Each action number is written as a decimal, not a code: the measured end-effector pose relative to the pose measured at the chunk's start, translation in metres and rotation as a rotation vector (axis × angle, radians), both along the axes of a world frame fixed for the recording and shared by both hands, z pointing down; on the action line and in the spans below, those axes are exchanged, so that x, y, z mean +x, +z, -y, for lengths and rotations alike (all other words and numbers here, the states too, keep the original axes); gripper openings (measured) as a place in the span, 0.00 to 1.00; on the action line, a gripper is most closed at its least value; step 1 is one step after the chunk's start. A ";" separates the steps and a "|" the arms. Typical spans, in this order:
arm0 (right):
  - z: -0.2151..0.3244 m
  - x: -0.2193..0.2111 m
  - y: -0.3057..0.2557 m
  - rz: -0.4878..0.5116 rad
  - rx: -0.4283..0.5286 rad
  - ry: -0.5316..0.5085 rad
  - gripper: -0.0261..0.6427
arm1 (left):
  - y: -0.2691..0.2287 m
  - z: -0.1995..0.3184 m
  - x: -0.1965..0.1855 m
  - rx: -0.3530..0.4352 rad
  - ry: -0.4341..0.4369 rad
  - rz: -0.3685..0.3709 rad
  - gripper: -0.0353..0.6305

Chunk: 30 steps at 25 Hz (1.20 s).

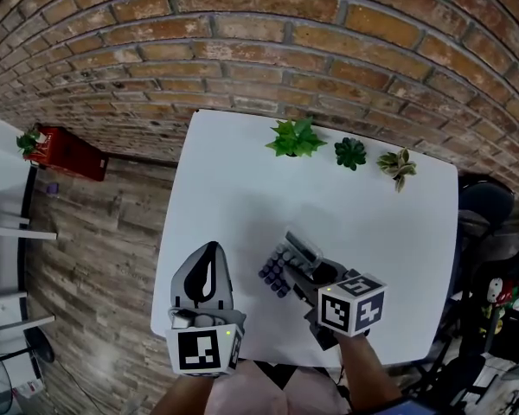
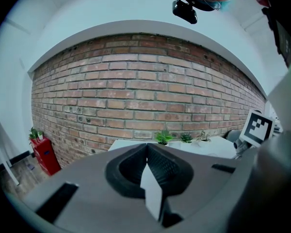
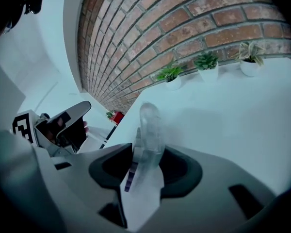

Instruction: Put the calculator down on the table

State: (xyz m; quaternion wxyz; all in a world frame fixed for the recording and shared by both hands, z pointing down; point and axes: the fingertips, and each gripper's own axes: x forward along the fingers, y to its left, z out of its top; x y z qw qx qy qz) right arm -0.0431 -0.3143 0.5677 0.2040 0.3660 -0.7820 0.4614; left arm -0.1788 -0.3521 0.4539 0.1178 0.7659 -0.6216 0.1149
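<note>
The calculator (image 1: 284, 264), grey with purple keys, sits low over the white table (image 1: 233, 188) near its front edge, tilted. It stands edge-on and blurred between the jaws of my right gripper (image 1: 304, 264), which stand slightly apart; the pads do not seem to press on it. In the right gripper view the calculator (image 3: 148, 125) rises from the middle of my right gripper (image 3: 148, 155). My left gripper (image 1: 209, 258) hovers at the table's front left, shut with nothing in it; its fingertips (image 2: 146, 148) meet in a point.
Three small potted plants (image 1: 294, 138) (image 1: 350, 152) (image 1: 398, 167) line the table's far edge by the brick wall. A red box (image 1: 65, 154) with a plant stands on the wooden floor at left. A dark chair (image 1: 489, 206) and clutter sit right of the table.
</note>
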 end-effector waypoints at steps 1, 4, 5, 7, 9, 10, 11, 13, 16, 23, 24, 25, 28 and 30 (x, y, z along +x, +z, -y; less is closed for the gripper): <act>0.002 0.001 0.002 -0.007 -0.003 0.001 0.31 | 0.001 0.001 0.000 -0.001 0.002 0.001 0.07; 0.005 0.003 0.006 -0.038 -0.005 0.001 0.34 | 0.003 0.004 0.001 -0.004 0.007 0.002 0.07; 0.005 0.004 0.007 -0.046 -0.005 0.001 0.35 | 0.003 0.005 0.000 -0.005 0.007 0.002 0.07; 0.006 0.005 0.009 -0.055 -0.006 0.001 0.36 | 0.004 0.006 -0.001 -0.009 0.007 0.002 0.07; 0.007 0.006 0.011 -0.066 -0.011 -0.002 0.38 | 0.004 0.007 -0.001 -0.012 0.009 0.001 0.07; 0.007 0.007 0.012 -0.076 -0.013 -0.007 0.39 | 0.004 0.008 -0.001 -0.012 0.011 0.000 0.07; 0.007 0.008 0.013 -0.089 -0.015 -0.014 0.42 | 0.004 0.008 -0.001 -0.011 0.013 0.001 0.07; 0.006 0.008 0.014 -0.117 -0.014 -0.034 0.45 | 0.003 0.008 -0.001 -0.009 0.016 0.003 0.07; 0.004 0.007 0.016 -0.132 -0.015 -0.058 0.53 | 0.003 0.009 -0.001 -0.009 0.017 0.001 0.07; 0.001 0.014 0.018 -0.159 -0.026 -0.048 0.61 | 0.001 0.007 -0.002 -0.003 0.027 -0.004 0.07; 0.000 0.017 0.018 -0.170 -0.028 -0.041 0.62 | 0.000 0.007 -0.001 0.000 0.029 -0.004 0.07; 0.000 0.021 0.019 -0.182 -0.029 -0.034 0.63 | -0.001 0.006 0.000 0.002 0.032 -0.004 0.07; 0.000 0.032 0.018 -0.208 -0.021 -0.013 0.63 | -0.003 0.005 0.004 0.006 0.044 -0.006 0.07; -0.001 0.035 0.015 -0.212 -0.010 -0.004 0.63 | -0.004 0.003 0.008 0.009 0.052 -0.008 0.07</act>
